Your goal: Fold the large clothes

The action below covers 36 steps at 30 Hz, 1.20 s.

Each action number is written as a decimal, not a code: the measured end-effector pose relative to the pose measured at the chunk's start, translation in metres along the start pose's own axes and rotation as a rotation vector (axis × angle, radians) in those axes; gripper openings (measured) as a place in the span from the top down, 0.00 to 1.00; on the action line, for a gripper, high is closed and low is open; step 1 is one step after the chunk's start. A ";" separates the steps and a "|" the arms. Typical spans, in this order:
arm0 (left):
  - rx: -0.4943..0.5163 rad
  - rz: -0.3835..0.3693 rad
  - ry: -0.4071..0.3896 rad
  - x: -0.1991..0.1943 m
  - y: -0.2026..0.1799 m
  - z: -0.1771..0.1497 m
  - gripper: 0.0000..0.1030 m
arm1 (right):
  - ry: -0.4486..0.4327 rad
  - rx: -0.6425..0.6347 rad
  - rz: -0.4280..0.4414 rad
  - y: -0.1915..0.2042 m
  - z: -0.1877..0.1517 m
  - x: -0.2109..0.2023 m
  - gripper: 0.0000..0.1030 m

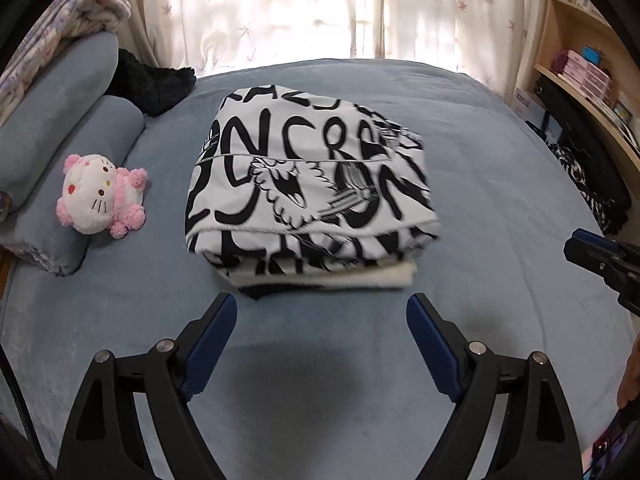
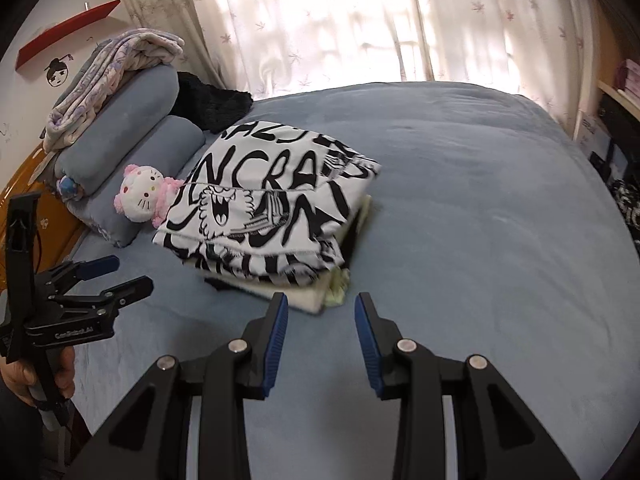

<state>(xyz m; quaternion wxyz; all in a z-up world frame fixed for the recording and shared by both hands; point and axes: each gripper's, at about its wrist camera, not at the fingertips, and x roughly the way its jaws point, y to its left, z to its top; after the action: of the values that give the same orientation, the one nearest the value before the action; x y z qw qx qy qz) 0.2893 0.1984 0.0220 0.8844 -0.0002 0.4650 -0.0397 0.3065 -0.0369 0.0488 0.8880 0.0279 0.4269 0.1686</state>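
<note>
Risk of the folded stack slumping on a soft bed while both grippers hang empty

Plush cat toy [image 1: 100,196], fuzzy pink and white, sits at the left against rolled grey-blue pillows [image 1: 60,136]; a careless sweep back in could knock it or drag the bedcover [image 1: 500,208], whose velvety nap grips cloth. At the centre lies the folded garment [image 1: 312,196], smooth white fabric with bold black lettering, a squarish bundle on paler folded pieces; its near edge overhangs unevenly, so in my judgement a nudge could splay the layers. Left gripper [image 1: 322,314] hovers short of it, fingers spread wide, nothing between them. Right gripper [image 2: 321,312] is narrower but parted, also empty.
</note>
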 end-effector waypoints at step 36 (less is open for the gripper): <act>-0.095 0.022 -0.106 -0.136 -0.134 -0.218 0.07 | 0.027 0.094 0.031 -0.019 -0.222 -0.144 0.57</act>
<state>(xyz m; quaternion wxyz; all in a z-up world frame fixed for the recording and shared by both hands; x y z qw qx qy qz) 0.0236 0.0825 0.0146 0.9073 -0.0390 0.4186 -0.0077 0.0580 -0.1221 0.0126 0.8772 0.0737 0.4459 0.1623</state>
